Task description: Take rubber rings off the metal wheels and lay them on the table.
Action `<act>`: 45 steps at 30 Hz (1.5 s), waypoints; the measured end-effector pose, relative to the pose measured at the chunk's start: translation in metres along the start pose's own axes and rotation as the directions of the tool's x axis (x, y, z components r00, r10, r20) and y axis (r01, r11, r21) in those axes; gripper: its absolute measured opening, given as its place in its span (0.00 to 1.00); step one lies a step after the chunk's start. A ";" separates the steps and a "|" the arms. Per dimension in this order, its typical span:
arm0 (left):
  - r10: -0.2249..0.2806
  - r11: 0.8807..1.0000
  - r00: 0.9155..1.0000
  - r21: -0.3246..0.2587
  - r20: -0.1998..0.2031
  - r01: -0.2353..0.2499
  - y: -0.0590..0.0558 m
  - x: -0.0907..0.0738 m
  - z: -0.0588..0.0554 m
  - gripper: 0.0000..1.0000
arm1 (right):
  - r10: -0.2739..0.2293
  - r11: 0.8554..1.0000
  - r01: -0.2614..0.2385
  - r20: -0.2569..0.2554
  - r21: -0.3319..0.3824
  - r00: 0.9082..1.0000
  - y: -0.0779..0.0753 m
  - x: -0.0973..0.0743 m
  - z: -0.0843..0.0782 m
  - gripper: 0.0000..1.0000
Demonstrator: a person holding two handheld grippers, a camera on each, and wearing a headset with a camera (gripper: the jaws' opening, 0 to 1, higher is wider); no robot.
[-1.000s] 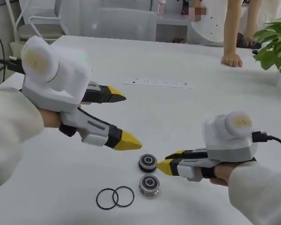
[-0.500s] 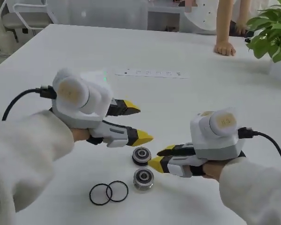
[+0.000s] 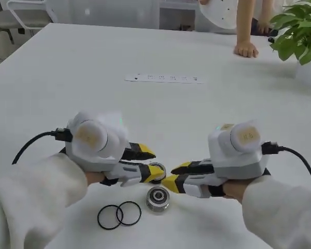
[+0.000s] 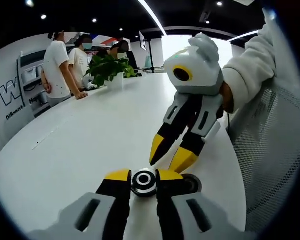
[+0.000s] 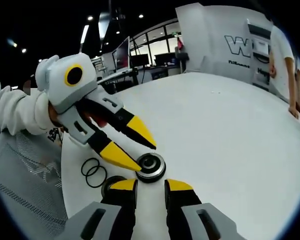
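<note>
Straddling a wheel [image 3: 157, 169] with the left gripper [image 3: 156, 163].
Head view: that wheel sits lower centre; clamped or not, I cannot tell; the right gripper [image 3: 171, 175], released, is just right; a second wheel [image 3: 158, 198] and two rings [image 3: 119, 215] lie below. Left gripper view: wheel between tips. Right gripper view: rings lower left.

Left gripper [image 3: 154, 164] held low near the table's [image 3: 67, 78] front edge, jaws close on either side of a metal wheel [image 3: 159, 167], grip unclear, right gripper [image 3: 173, 175] facing it almost tip to tip, jaws slightly parted, both forearms in pale sleeves [image 3: 31, 202]
</note>
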State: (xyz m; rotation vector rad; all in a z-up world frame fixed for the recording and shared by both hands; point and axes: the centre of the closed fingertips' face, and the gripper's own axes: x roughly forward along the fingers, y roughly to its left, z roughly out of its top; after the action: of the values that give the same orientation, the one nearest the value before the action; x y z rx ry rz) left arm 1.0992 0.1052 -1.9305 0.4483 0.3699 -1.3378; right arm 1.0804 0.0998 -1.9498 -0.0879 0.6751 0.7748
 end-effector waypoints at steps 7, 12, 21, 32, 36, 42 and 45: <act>0.003 0.997 1.000 -0.073 -0.005 -0.003 -0.001 0.002 -0.008 0.11 | 0.001 1.000 -0.001 -0.006 -0.001 1.000 0.001 0.000 -0.002 0.19; 0.005 0.995 1.000 -0.096 0.007 -0.004 -0.001 0.002 -0.008 0.09 | 0.003 1.000 -0.003 -0.006 -0.004 1.000 0.002 0.000 -0.002 0.19; -0.004 0.990 1.000 -0.141 0.020 0.006 -0.005 0.002 -0.008 0.07 | -0.014 0.999 0.014 -0.004 -0.042 1.000 0.000 0.002 -0.002 0.21; -0.005 0.991 1.000 -0.132 0.021 0.008 -0.006 0.003 -0.007 0.07 | -0.022 0.990 0.020 -0.014 -0.139 1.000 0.001 0.008 -0.002 0.22; -0.004 0.991 1.000 -0.132 0.023 0.007 -0.006 0.003 -0.007 0.07 | -0.012 0.985 0.009 -0.016 -0.171 1.000 0.003 0.009 -0.001 0.19; -0.002 0.992 1.000 -0.123 0.022 0.004 -0.005 0.003 -0.007 0.07 | -0.010 0.977 0.003 -0.033 -0.212 0.999 0.001 0.006 -0.002 0.15; 0.006 0.992 1.000 -0.128 0.019 -0.004 -0.004 0.003 -0.007 0.08 | -0.023 0.975 0.013 -0.043 -0.223 0.999 -0.003 0.005 -0.004 0.01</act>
State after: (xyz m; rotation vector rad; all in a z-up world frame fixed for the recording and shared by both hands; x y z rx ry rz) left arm 1.0957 0.1055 -1.9382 0.3285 0.4359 -1.3039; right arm 1.0824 0.0994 -1.9563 -0.3161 0.6278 0.8306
